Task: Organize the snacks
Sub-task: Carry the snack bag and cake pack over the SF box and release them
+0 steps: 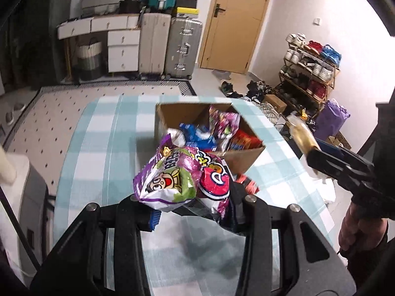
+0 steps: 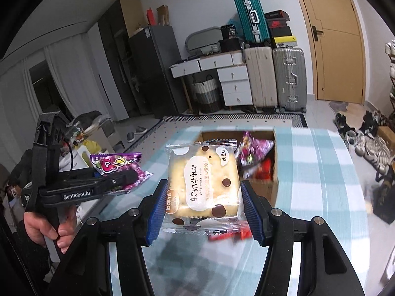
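Purple grape-candy bag point(image 1: 172, 177) — one — sits clamped between the left gripper point(image 1: 190, 212) jaws; one nougat cake packet point(image 2: 202, 185) is pinched between the right gripper point(image 2: 202, 207) pads. Beyond both jaws stands one cardboard box point(image 1: 246, 159) of snacks on the checked tablecloth point(image 1: 103, 133).

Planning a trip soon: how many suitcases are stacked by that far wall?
3: a beige suitcase and a silver suitcase upright on the floor, a teal suitcase above. Others may be hidden.

The purple snack bag point(image 1: 172, 180) is glossy, crinkled foil-like plastic; the cake packet point(image 2: 202, 185) is clear, shiny film. The box point(image 1: 244, 159) is matt brown cardboard, and a checked cloth covers the bench point(image 1: 98, 133).
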### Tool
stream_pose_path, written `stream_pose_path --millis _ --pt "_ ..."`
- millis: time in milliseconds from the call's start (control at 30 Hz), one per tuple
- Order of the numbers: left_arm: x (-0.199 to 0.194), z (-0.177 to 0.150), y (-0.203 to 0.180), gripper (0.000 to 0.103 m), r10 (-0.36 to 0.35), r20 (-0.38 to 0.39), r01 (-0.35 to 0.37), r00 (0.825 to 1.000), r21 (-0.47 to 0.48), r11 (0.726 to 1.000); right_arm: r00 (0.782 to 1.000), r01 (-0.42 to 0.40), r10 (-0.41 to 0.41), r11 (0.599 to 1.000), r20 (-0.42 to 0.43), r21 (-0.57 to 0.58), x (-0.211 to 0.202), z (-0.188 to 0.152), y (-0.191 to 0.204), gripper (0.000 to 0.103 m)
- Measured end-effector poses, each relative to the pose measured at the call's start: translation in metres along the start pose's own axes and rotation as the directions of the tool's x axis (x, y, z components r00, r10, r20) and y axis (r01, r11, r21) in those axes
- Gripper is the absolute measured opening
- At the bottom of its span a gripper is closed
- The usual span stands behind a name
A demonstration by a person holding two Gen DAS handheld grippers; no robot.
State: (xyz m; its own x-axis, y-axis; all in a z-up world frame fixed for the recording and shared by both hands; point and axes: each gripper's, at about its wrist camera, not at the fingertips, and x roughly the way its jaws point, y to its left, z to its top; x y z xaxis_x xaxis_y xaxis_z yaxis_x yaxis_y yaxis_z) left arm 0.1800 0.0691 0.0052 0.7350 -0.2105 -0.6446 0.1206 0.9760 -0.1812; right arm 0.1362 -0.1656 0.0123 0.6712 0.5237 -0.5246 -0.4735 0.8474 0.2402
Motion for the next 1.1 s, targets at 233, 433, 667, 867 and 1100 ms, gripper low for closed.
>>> stream_pose_path --millis 233,433,667,867,1100 --pt "0.008 0.045 -0.024 0.038 -0.028 0.022 0.027 0.999 0.05 0.998 1.0 -0.003 0.003 1.0 0.01 -0.005 0.01 0.045 -0.001 0.058" --pt "0.022 0.081 -0.042 0.038 -0.02 0.028 0.017 0.999 0.103 0.994 1.0 0.006 -0.006 1.0 0.013 -0.013 0.024 0.075 -0.006 0.058" --pt "0.07 0.123 -0.04 0.038 -0.012 -0.019 0.014 1.0 0.113 0.993 1.0 0.017 -0.017 1.0 -0.014 0.024 0.06 0.096 -0.025 0.058" --pt "0.124 0.139 -0.022 0.038 -0.028 -0.078 0.035 0.997 0.078 0.996 0.998 0.038 -0.036 0.998 -0.05 0.041 0.099 0.1 -0.046 0.058" --pt "0.179 0.131 -0.003 0.038 -0.072 -0.13 0.076 0.989 0.028 0.997 0.992 0.063 -0.057 0.997 -0.11 0.053 0.145 0.086 -0.07 0.058"
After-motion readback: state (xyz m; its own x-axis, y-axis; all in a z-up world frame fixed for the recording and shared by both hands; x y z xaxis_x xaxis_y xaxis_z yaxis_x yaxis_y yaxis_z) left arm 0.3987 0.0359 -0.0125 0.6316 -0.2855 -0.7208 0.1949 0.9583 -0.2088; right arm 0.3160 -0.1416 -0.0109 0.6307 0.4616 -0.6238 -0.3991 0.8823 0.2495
